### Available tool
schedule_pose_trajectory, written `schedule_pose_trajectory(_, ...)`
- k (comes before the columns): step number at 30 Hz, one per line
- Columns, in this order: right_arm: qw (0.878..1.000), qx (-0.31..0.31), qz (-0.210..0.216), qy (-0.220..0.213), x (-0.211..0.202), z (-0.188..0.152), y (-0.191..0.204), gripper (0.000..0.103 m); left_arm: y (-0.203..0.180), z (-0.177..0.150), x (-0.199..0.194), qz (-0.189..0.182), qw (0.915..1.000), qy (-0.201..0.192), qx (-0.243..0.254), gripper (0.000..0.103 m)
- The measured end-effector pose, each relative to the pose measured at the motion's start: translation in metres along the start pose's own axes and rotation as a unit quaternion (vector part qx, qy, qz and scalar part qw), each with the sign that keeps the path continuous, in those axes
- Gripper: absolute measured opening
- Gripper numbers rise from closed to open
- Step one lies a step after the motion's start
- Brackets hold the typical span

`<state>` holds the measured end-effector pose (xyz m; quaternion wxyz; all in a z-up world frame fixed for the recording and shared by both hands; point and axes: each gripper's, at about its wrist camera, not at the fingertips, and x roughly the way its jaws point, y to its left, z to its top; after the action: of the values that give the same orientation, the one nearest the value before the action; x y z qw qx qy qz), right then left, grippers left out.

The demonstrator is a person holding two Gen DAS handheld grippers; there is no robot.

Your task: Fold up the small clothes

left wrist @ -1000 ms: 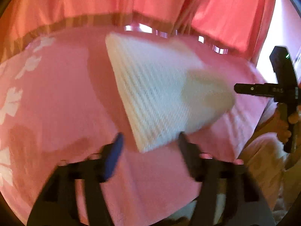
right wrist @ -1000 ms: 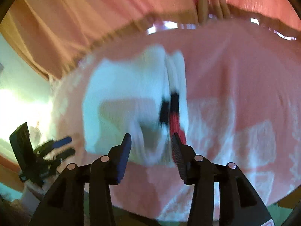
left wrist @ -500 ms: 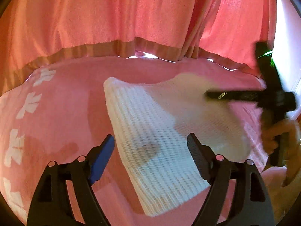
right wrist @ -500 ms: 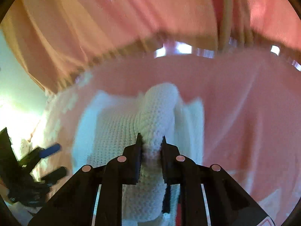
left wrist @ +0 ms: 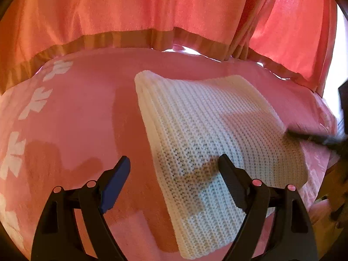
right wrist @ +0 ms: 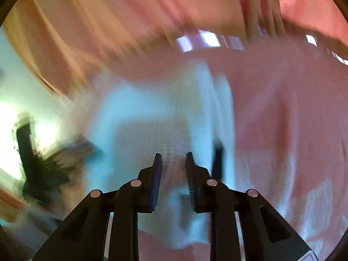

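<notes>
A folded white knit garment (left wrist: pixel 208 139) lies flat on the pink cloth-covered surface (left wrist: pixel 78 113). My left gripper (left wrist: pixel 174 176) is open and empty, hovering over the garment's near left edge. In the blurred right wrist view the same white garment (right wrist: pixel 152 119) lies ahead. My right gripper (right wrist: pixel 173 169) has its jaws a narrow gap apart, with knit fabric showing between them; whether it grips is unclear. The right gripper also shows as a dark blur (left wrist: pixel 315 139) at the garment's right edge in the left wrist view.
Pink-orange curtains (left wrist: pixel 152 10) hang behind the surface. White flower prints (left wrist: pixel 34 102) mark the cloth at left. The surface's edge drops off at the right (left wrist: pixel 326 117). My left gripper shows blurred at far left in the right wrist view (right wrist: pixel 37 165).
The right gripper, shut on a raised fold of the knit half a second ago, has parted slightly and the fold has gone down. The left gripper stays open over the garment.
</notes>
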<state>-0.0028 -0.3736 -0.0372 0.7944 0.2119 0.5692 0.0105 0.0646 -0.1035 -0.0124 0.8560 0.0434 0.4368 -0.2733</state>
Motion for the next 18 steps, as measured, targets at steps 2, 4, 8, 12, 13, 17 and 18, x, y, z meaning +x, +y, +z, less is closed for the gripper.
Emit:
schedule_pose_trajectory(2,1.0,-0.001,-0.006,-0.009,-0.009,-0.001,0.0,0.012,-0.004,0.0,0.0,0.005,1.0,-0.001,0.006,0.081)
schedule_pose_trajectory(4,0.999,0.003,0.001,-0.05,-0.04,0.003,0.006,0.013,-0.008,-0.002,-0.001,0.009,0.9999,-0.003,0.008,0.081)
schedule_pose_trajectory(8,0.999,0.004,-0.016,-0.027,-0.026,-0.008,0.007,0.013,-0.015,-0.004,-0.001,0.012,0.9999,0.002,0.01,0.081)
schedule_pose_trajectory(12,0.999,-0.01,-0.042,-0.01,-0.008,-0.018,0.015,0.012,-0.021,-0.005,-0.001,0.013,0.9998,0.005,0.013,0.081)
schedule_pose_trajectory(13,0.999,-0.013,-0.045,-0.014,-0.014,-0.017,0.017,0.014,-0.022,-0.005,-0.001,0.015,0.9998,0.005,0.014,0.081)
schedule_pose_trajectory(17,0.999,0.009,-0.025,-0.028,-0.028,-0.013,0.016,0.021,-0.025,-0.004,-0.001,0.009,0.9999,0.01,0.011,0.081)
schedule_pose_trajectory(18,0.999,0.013,-0.024,-0.035,-0.033,-0.011,0.014,0.031,-0.025,-0.003,-0.002,0.005,0.9999,0.009,0.008,0.081)
